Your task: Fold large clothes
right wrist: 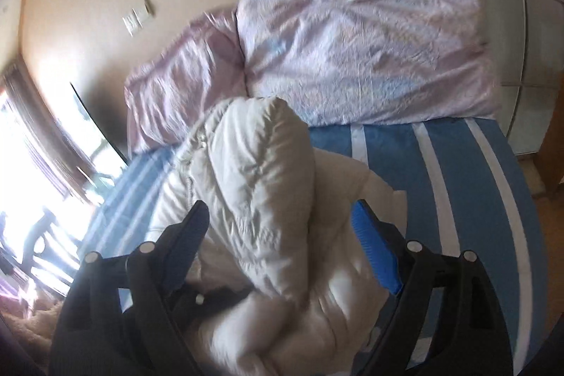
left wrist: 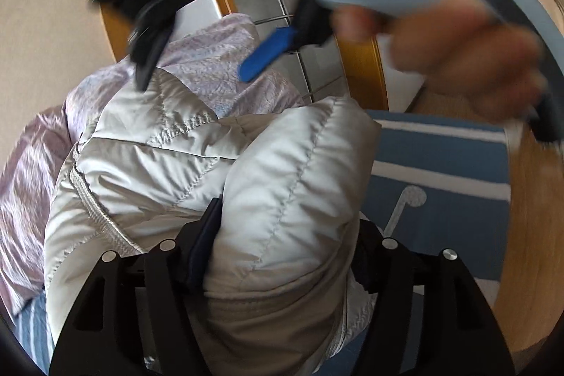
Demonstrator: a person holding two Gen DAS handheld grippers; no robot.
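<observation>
Left gripper (left wrist: 282, 235) clamped on the puffy silver quilted jacket (left wrist: 197, 157) at frame centre; right gripper (right wrist: 282, 235) jaws apart around it; best lowered evenly onto the blue striped bedsheet (right wrist: 458, 182), seams aligned

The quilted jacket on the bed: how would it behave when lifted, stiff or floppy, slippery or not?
The quilted jacket probably flops and bulges: it billows in puffed panels between the left gripper fingers. Its shiny shell looks slick, so it may slide from a loose hold. It seems light for its bulk, mounding between the right gripper fingers above the striped sheet.
</observation>
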